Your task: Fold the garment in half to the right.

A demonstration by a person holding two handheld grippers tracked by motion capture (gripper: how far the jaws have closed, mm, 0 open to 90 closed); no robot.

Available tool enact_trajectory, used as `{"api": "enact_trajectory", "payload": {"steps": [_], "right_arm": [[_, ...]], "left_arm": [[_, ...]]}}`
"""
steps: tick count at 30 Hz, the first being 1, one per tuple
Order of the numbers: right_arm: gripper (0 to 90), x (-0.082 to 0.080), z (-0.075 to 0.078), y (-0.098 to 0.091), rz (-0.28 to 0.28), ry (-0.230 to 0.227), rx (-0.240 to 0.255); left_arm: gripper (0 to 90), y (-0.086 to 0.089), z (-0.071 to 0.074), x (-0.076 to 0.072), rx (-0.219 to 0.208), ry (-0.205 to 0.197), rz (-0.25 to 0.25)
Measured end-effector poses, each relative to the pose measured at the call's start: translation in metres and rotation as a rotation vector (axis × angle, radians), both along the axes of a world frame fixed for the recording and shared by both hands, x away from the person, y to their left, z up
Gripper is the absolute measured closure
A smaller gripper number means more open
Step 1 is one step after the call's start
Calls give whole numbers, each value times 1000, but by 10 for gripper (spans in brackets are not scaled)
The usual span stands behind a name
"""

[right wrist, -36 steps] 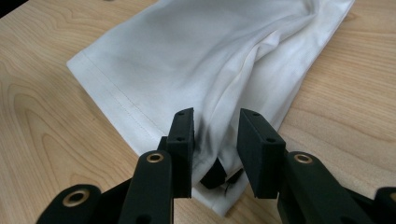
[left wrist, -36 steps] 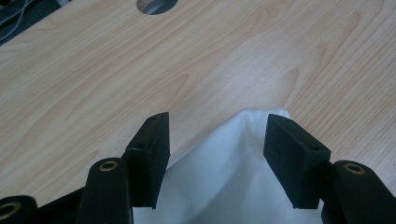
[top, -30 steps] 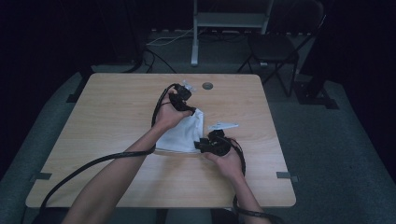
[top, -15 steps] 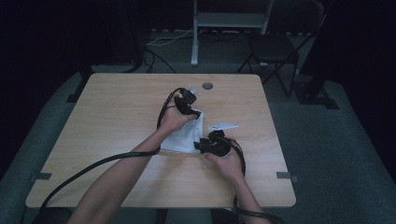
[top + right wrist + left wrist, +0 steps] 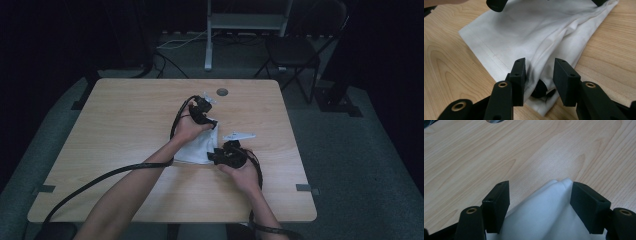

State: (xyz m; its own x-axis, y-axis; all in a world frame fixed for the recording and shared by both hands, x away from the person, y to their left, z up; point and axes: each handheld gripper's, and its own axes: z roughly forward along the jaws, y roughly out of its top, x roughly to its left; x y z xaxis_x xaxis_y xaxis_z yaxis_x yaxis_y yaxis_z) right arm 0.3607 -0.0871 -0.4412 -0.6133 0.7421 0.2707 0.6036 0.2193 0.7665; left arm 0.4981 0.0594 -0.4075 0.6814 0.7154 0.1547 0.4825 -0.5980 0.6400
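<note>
A white cloth lies rumpled at the table's middle. My left gripper sits at its far corner. In the left gripper view the cloth's folded tip lies between the jaws of my left gripper, which have just been opening and do not press it. My right gripper is at the cloth's near right corner. In the right gripper view a ridge of cloth runs between the jaws of my right gripper, which have just been opening, with a gap at each pad.
The wooden table has a round cable hole near its far edge. A thick black cable crosses the near left. A chair and a metal frame stand beyond the table.
My left gripper has shifted slightly right at the cloth's far corner. The right hand has kept still.
</note>
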Motion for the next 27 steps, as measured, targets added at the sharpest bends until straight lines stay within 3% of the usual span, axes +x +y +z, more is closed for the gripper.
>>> {"api": "enact_trajectory", "payload": {"steps": [7,11,14,20,27], "right_arm": [[620,0,-1,-1,-8,5,10],[612,0,-1,-1,-10,7,10],[607,0,-1,0,-13,6,16],[596,-2,-1,1,-15,2,12],[592,-1,-1,0,-21,5,23]], "left_arm": [[308,16,19,-7,20,-23,3],[301,37,30,-13,-8,-20,21],[301,54,33,-20,-2,-27,28],[301,79,32,-35,-12,-30,36],[301,108,21,-53,-19,-29,66]]}}
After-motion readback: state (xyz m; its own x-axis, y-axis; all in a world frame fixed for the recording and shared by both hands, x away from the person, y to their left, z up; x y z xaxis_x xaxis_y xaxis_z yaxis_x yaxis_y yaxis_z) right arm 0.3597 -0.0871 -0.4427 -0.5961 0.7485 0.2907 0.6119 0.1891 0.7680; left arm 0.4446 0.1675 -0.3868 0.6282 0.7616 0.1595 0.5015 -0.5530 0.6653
